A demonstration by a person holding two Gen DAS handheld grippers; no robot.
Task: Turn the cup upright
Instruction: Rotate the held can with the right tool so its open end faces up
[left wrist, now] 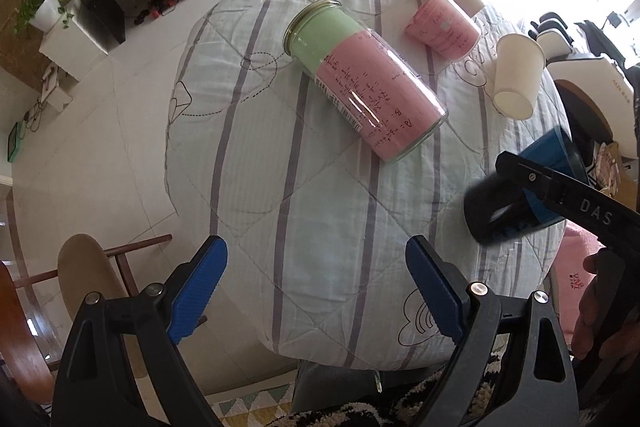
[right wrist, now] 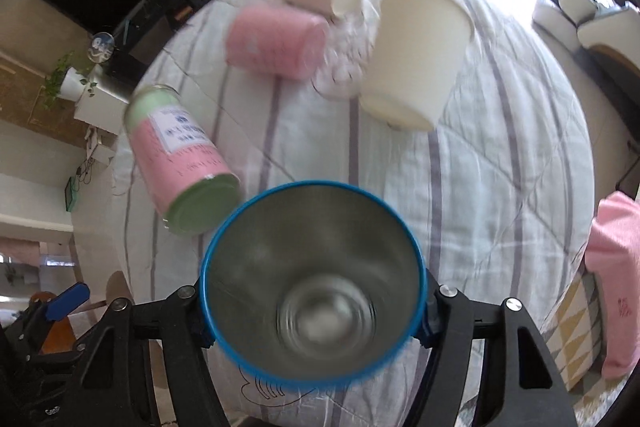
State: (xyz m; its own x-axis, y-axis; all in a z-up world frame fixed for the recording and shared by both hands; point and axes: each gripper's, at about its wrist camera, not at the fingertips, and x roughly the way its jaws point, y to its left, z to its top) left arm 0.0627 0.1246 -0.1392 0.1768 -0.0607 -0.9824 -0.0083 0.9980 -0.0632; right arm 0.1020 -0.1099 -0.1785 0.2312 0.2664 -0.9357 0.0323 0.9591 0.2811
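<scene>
Step in hand: blue cup gripped, mid-flip.

Left wrist view: left gripper (left wrist: 316, 287) jaws wide apart, empty, above the table (left wrist: 256, 163); cup (left wrist: 548, 167) held off to the right. Right wrist view: right gripper (right wrist: 314, 311) clamps the cup (right wrist: 312, 283), mouth toward camera. Next: turn base down, set on table.
</scene>
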